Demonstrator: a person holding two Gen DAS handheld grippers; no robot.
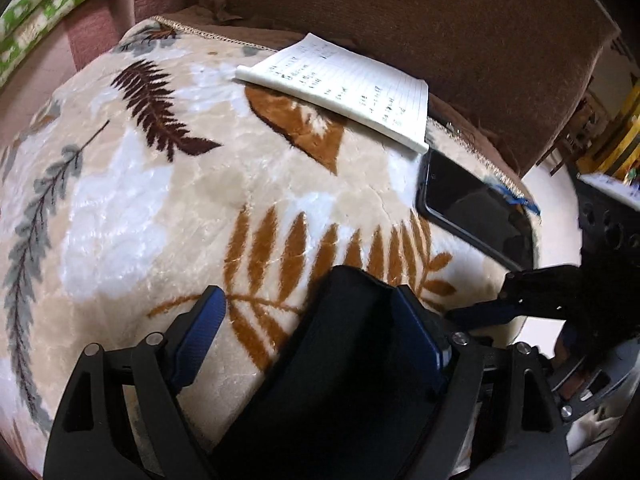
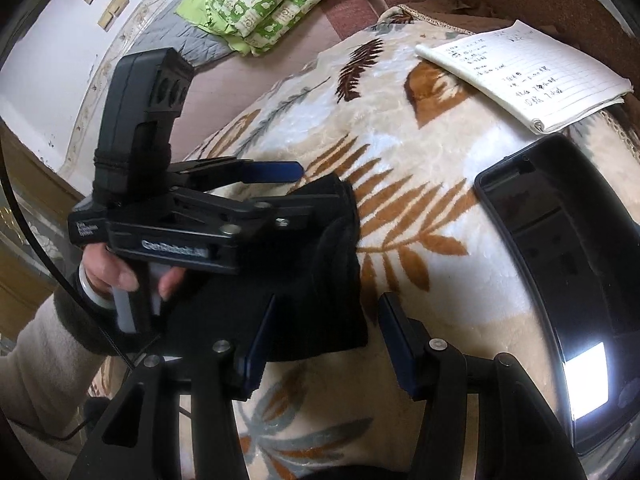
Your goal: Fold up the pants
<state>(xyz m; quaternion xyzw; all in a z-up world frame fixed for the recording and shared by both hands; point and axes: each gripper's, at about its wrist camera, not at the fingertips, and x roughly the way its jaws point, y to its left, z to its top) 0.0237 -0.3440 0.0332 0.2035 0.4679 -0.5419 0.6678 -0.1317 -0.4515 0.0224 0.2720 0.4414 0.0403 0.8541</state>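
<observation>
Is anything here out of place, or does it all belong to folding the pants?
Two things look foreign to the job: an open notebook and a black phone lie on the leaf-patterned blanket, just beyond the black pants, with the notebook's far edge overhanging the blanket's trim. Nothing looks spilled or damaged.

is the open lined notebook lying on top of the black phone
No, the white lined notebook lies on the leaf-patterned plush blanket beside the black phone, with only its corner meeting the phone's top end.
</observation>
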